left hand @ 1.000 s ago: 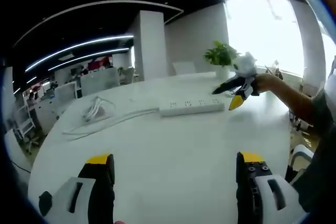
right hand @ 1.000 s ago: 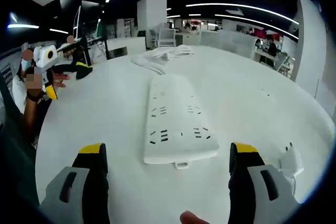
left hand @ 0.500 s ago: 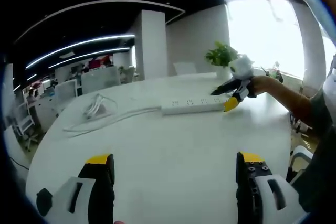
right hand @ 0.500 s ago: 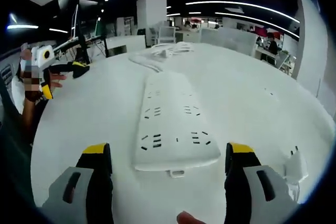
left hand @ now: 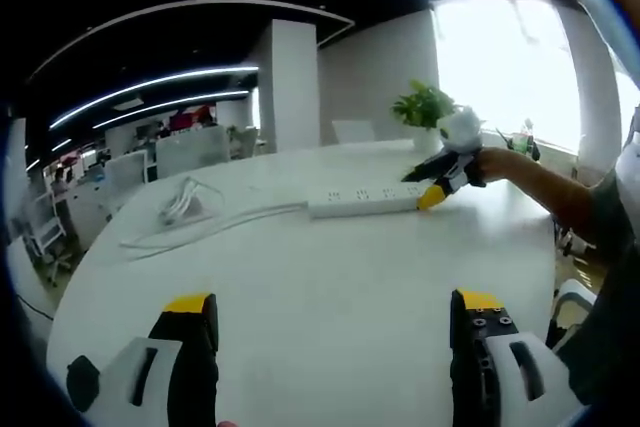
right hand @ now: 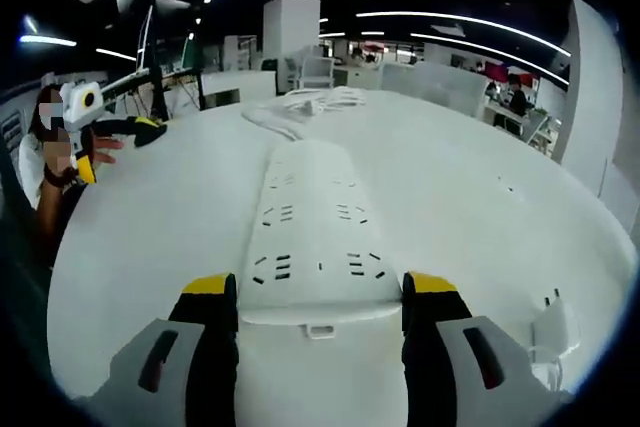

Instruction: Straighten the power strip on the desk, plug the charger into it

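A white power strip [right hand: 315, 237] lies lengthwise on the white desk [right hand: 150, 237]. Its near end sits between the jaws of my right gripper [right hand: 320, 287], which press both sides and are shut on it. In the left gripper view the same power strip [left hand: 365, 204] lies across the desk [left hand: 320, 297], with the right gripper [left hand: 425, 185] at its right end. A white charger [right hand: 555, 322] rests on the desk at the lower right. My left gripper [left hand: 333, 302] is open above bare desk, with nothing between its jaws. It also appears as the left gripper [right hand: 120, 144] at the far left.
The strip's white cable runs left to a loose coil [left hand: 182, 205], the same coil [right hand: 320, 99] lying beyond the strip's far end. A potted plant [left hand: 422, 105] stands at the back near a bright window. A person's arm [left hand: 540, 182] reaches in from the right.
My right gripper has moved forward over the strip's near end, and its jaws have narrowed from wide apart onto the strip's sides. The left gripper has stayed put.
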`<state>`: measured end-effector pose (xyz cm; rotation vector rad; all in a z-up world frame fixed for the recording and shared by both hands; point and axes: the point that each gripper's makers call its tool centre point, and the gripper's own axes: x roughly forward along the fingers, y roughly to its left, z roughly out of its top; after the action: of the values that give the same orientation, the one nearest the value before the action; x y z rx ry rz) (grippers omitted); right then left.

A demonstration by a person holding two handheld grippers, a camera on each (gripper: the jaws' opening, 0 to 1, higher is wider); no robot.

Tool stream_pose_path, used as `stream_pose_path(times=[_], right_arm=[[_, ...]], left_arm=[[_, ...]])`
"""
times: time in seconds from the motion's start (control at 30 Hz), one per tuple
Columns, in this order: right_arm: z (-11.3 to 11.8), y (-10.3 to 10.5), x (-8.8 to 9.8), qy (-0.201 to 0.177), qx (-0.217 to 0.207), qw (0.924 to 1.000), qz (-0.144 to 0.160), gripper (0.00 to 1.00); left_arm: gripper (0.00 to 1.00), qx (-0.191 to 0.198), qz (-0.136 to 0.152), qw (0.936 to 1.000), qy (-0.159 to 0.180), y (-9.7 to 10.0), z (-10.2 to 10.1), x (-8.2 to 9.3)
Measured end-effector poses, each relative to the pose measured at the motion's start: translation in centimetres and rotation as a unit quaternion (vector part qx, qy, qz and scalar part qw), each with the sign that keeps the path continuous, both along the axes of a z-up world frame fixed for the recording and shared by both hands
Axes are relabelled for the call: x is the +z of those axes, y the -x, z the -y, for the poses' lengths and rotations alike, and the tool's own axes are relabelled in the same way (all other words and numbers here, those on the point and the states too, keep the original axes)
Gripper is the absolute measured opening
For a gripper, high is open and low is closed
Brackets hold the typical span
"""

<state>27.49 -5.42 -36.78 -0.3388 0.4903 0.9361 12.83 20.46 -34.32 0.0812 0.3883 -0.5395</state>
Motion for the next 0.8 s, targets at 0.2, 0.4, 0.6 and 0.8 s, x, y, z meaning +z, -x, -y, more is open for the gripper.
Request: stream_pose_path(times=[0.2,0.4,0.6,0.8], right_arm=[[0.06,-0.20,-0.05,0.000,0.003,1.0000,-0.001,0.66],[-0.02,0.00,-0.11,0.005,0.008,0.9999,-0.003,0.66],[0.18,-0.53,-0.18,0.009,0.025,0.9996,-0.008,0.66],[0.31,-0.78,-0.26,0.012,0.051,0.9985,-0.013,0.66]], left_arm=[[0.99,0.001,0.000,1.0000,0.000,0.04,-0.10,0.04],[0.99,0.002,0.001,1.0000,0.000,0.09,-0.23,0.09],[0.99,0.000,0.001,1.0000,-0.003,0.19,-0.21,0.08],[0.99,0.003,0.000,1.0000,-0.005,0.17,-0.13,0.01]])
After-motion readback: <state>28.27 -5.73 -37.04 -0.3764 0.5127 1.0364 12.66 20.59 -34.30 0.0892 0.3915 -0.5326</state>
